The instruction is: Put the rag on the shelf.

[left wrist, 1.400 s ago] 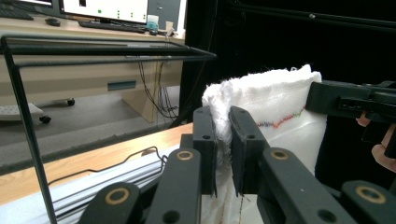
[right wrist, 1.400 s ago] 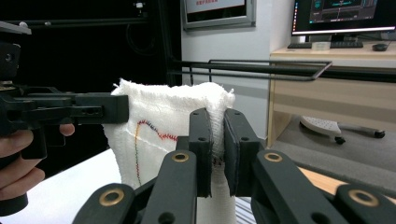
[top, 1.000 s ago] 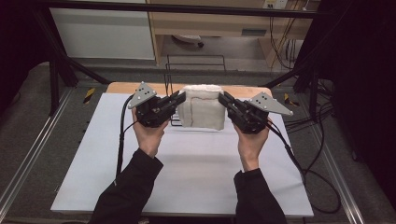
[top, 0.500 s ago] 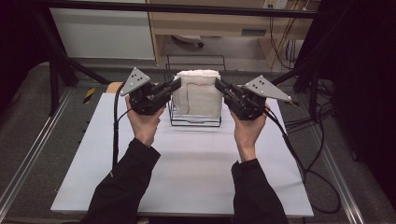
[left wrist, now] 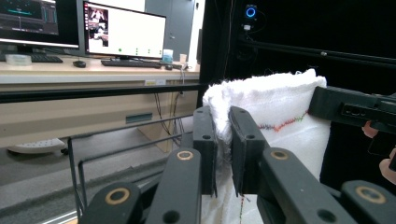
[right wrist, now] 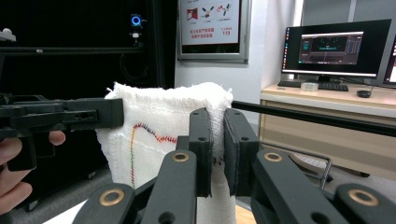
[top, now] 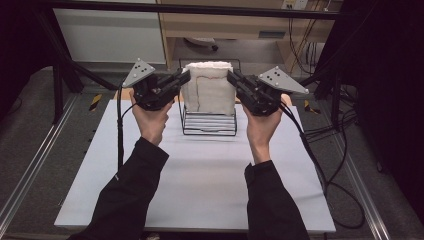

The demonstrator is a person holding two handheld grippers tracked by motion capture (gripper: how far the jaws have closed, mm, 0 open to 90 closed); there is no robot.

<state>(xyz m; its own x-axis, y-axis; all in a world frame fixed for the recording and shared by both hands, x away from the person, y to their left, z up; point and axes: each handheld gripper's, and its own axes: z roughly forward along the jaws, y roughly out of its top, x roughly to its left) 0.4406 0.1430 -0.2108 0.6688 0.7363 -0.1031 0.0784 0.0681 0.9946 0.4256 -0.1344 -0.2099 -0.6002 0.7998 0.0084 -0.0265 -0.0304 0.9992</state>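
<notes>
The left hand-held gripper pinches the top left corner of a folded white towel, and the right hand-held gripper pinches its top right corner; in each gripper view the black jaws stand pressed on the cloth's edge with only towel between them; the towel hangs upright between the two, above a black wire rack that sits near the far edge of the white worktop, its lower end seemingly inside the rack's frame; so I judge the lift out of the rack as under way but not finished, with clearing the wires and laying the towel down on the worktop left to do; the towel carries a coloured zigzag stitch but no brand; a wall poster in the right gripper view shows "119"; its other writing and the monitor text are too small to read.
</notes>
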